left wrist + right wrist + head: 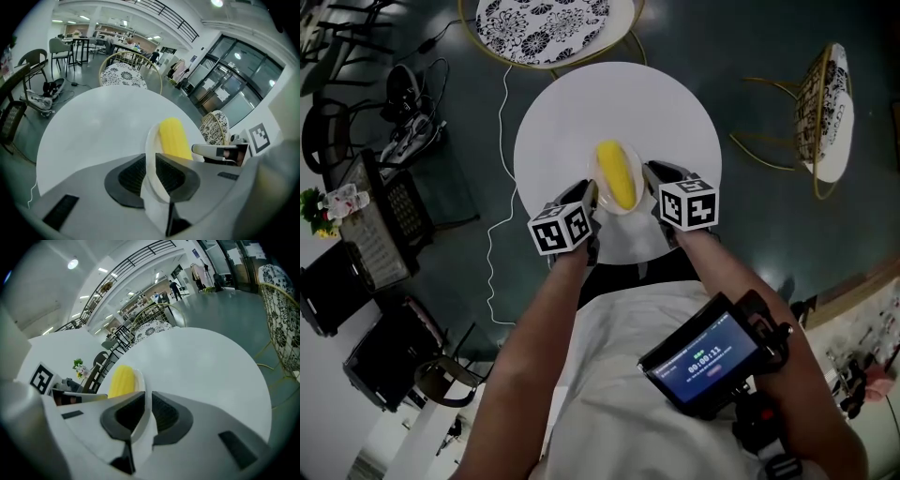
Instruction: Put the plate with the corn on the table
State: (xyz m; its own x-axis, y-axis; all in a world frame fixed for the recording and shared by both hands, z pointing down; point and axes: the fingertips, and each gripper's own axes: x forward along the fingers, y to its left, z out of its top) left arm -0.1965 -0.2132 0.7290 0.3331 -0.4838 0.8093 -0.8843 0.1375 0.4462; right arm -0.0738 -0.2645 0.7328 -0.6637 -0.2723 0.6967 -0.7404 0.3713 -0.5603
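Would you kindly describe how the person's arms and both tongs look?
Both the left tongs and right tongs have pale grey bodies with black ribbed pads, and each carries a white cube printed with black square markers. The forearms are bare; the shirt is white.

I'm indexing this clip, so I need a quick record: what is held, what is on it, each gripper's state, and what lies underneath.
held: white plate, gripped at opposite rims
on it: yellow corn
left gripper: shut on the plate's rim
right gripper: shut on the plate's rim
underneath: round white table; whether the plate touches it is unclear
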